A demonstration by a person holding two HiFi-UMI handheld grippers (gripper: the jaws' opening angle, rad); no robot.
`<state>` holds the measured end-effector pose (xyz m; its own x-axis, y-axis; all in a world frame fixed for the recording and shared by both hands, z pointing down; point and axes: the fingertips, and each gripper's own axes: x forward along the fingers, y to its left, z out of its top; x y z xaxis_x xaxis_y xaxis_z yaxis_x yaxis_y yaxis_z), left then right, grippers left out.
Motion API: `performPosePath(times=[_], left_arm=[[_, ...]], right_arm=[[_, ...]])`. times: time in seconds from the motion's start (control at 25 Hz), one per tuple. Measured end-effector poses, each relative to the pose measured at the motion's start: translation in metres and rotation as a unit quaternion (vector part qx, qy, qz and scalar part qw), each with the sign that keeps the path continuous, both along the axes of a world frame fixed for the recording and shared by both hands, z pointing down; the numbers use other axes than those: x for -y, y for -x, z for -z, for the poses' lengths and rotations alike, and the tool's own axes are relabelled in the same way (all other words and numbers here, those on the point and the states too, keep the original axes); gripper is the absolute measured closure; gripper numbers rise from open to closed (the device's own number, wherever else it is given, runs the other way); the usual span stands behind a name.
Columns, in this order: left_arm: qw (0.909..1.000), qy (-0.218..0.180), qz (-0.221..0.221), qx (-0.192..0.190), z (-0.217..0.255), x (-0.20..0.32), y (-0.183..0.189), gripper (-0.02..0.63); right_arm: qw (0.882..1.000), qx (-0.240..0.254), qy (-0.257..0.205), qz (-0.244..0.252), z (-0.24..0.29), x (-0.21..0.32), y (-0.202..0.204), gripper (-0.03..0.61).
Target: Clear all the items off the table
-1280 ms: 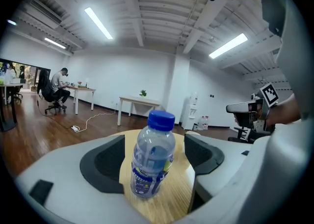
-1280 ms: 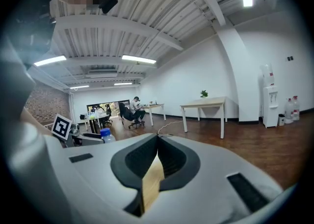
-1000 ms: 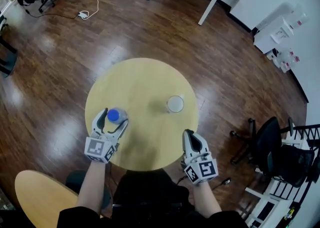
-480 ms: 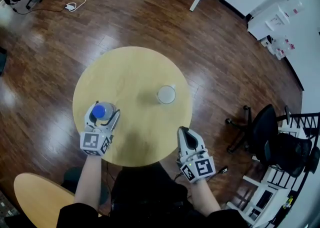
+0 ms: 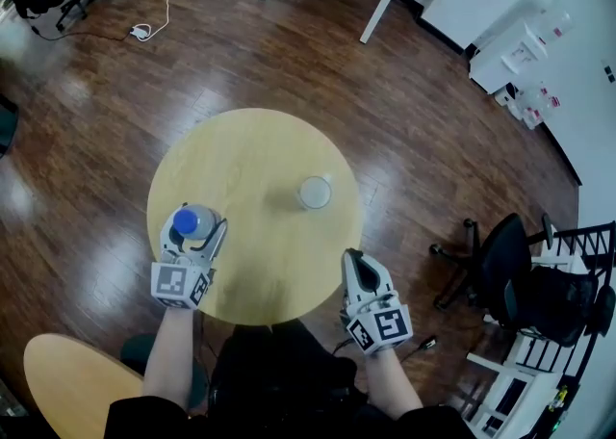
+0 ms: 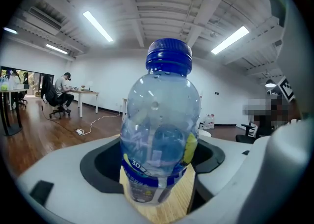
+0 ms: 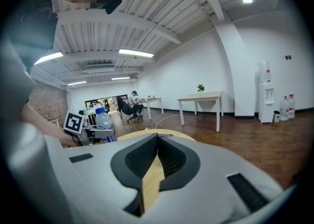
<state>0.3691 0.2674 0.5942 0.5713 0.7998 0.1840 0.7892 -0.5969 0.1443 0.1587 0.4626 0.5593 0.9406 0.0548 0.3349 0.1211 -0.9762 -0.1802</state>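
Right now we are holding the left gripper (image 5: 195,228) closed on the bottle (image 6: 159,134), its pads pressing the clear body from both sides near the label, while the base is seemingly resting on the table (image 5: 250,153). The right gripper (image 5: 353,256) is sitting shut and empty, with the cup (image 5: 314,193) ahead of it and slightly to its left. We are judging the bottle light, thin-walled and slick, so we are favouring a moderate squeeze low on the body, never the blue cap.
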Motion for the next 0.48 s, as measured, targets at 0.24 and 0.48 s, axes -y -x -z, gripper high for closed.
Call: performPosePath(times=[0.24, 0.48], left_arm=[[0.9984, 0.025, 0.043, -0.028, 0.049, 0.030, 0.004, 0.236], [0.9880, 0.042, 0.124, -0.081, 0.105, 0.085, 0.012, 0.236]], right_arm=[[0.998, -0.059, 0.022, 0.030, 0.042, -0.008, -0.023, 0.577], [0.986, -0.131, 0.022, 0.099, 0.080, 0.008, -0.066, 0.577]])
